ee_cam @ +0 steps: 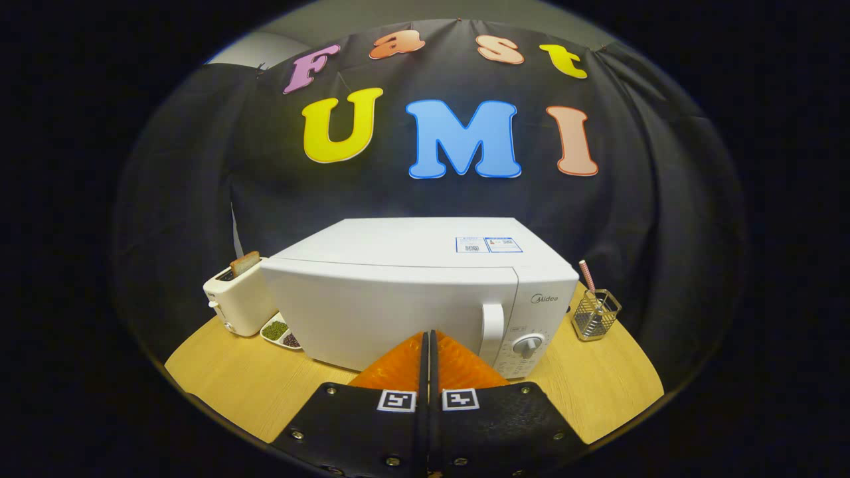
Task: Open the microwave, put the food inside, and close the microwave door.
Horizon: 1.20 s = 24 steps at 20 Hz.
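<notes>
I have the gripper [429,338] pressed fully together, fingers meeting with only a thin seam between them and nothing held. Just ahead of the fingertips stands the white microwave [412,292], set on the light wooden table [252,385] with its door closed. The door [388,315] is a plain white panel with no window I can make out, slightly curved across the front. Its vertical white handle [492,334] sits at the door's right edge, just right of my fingertips. Beside that is the control panel with a round dial [529,345] and a brand mark above it. A sticker [489,245] lies on the flat top.

Left of the microwave is a white toaster [238,299] with a slice of bread [244,263] poking out, and a small dish [281,332] of green and dark grains between the two. Right of the microwave stands a wire mesh holder [595,315] with a striped straw [587,275] in it.
</notes>
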### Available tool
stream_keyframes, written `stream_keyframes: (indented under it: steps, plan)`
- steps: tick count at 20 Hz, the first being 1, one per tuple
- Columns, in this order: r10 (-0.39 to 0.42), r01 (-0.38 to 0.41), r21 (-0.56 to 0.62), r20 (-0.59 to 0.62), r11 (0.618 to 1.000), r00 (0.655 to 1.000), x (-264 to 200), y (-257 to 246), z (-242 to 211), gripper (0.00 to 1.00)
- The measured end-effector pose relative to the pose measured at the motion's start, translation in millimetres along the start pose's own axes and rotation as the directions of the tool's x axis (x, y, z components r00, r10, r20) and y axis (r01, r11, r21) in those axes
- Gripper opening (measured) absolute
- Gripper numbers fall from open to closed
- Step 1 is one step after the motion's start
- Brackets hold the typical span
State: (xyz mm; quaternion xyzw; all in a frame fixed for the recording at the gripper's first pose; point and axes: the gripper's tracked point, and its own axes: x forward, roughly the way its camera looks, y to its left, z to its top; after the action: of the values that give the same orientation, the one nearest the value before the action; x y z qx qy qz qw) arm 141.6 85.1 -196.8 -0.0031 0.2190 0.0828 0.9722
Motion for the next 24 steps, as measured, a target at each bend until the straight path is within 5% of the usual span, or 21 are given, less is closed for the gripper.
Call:
stream_keyframes:
  steps: [5, 7, 10, 24]
  plan:
    - [0.013, -0.014, 0.016, 0.080, 1.000, 0.997, -69.2, 10.4, 22.0, 0.02]
    - [0.040, -0.045, 0.047, 0.114, 0.998, 0.993, -94.8, 17.2, 18.7, 0.31]
    - [0.022, -0.028, 0.026, 0.207, 0.999, 0.978, -130.1, 12.4, 30.7, 0.96]
    - [-0.064, 0.059, 0.024, 0.334, 0.998, 0.940, -211.0, -16.2, 37.5, 0.99]
